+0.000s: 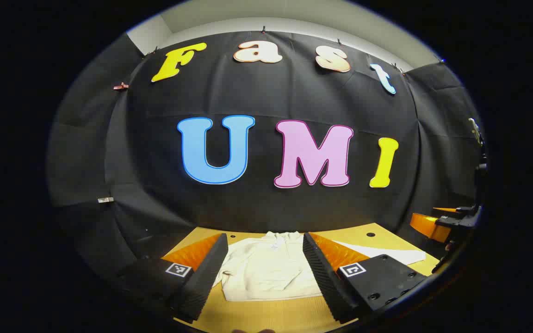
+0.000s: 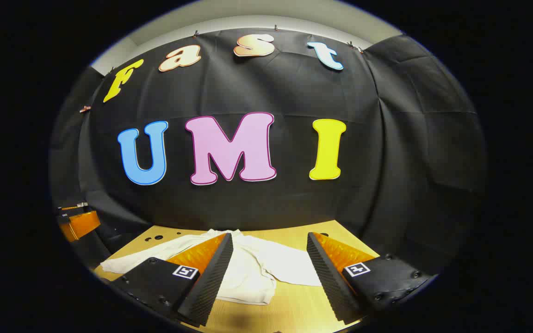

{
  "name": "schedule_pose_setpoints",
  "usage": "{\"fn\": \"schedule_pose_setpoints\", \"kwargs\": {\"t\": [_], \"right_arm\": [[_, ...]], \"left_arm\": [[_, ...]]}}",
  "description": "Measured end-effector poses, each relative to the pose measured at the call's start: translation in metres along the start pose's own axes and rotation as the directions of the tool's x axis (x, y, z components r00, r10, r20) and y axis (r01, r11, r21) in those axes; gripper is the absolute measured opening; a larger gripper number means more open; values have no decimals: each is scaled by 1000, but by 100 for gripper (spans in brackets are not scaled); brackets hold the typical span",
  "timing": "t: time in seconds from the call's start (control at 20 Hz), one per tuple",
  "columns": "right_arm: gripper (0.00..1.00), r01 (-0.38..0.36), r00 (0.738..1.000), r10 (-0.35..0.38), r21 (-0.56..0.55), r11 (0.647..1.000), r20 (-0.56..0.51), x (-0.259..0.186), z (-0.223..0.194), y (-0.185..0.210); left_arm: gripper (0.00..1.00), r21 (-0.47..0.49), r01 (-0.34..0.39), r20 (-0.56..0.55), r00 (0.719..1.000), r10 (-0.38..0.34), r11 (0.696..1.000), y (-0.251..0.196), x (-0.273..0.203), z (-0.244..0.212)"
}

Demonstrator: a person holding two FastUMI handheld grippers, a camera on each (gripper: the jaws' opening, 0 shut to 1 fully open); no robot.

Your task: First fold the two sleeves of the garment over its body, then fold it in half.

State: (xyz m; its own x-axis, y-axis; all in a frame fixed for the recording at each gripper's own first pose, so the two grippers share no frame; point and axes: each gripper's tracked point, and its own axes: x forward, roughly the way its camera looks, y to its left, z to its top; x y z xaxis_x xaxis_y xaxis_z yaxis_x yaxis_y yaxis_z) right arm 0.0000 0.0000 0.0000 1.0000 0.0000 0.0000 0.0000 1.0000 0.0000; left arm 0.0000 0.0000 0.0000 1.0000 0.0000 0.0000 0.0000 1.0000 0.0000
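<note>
A cream long-sleeved garment [image 1: 271, 270] lies flat on the wooden table [image 1: 266, 314], collar toward the far wall. In the left gripper view one sleeve [image 1: 387, 253] stretches out to the right; the other side is partly hidden behind a finger. In the right gripper view the garment [image 2: 252, 273] shows one sleeve [image 2: 141, 256] running left and another [image 2: 294, 268] angling right. My left gripper [image 1: 265, 237] hangs open above the garment's body, nothing between its fingers. My right gripper [image 2: 270, 236] is also open, above the garment's right part.
The table [image 2: 294, 300] has small dark holes [image 2: 158, 237] near its far edge. Black cloth walls stand close behind and beside it. The right gripper's orange body [image 1: 426, 224] shows at the right of the left gripper view, the left gripper's orange body [image 2: 79, 223] at the left of the right gripper view.
</note>
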Motion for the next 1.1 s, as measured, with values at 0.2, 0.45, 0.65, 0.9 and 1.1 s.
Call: {"fn": "schedule_pose_setpoints", "kwargs": {"t": [0.2,0.45,0.65,0.9,1.1], "right_arm": [[98,-27,1000,27,-10,1000,-10,4,-5,8],[98,-57,998,58,18,998,-25,14,-8,14],[98,-44,999,45,35,998,-30,24,-9,8],[98,-38,998,39,27,999,-44,31,-15,3],[98,-41,998,42,31,999,-51,35,-22,-1]], "left_arm": [[100,-7,-5,-8,1000,5,1000,2,4,-3],[100,-3,-1,-19,1000,1,1000,5,6,-10],[100,-2,6,-32,999,-6,1000,6,8,-15],[100,3,5,-41,999,-5,1000,7,12,-16],[100,-2,-3,-52,999,3,1000,5,15,-19]]}}
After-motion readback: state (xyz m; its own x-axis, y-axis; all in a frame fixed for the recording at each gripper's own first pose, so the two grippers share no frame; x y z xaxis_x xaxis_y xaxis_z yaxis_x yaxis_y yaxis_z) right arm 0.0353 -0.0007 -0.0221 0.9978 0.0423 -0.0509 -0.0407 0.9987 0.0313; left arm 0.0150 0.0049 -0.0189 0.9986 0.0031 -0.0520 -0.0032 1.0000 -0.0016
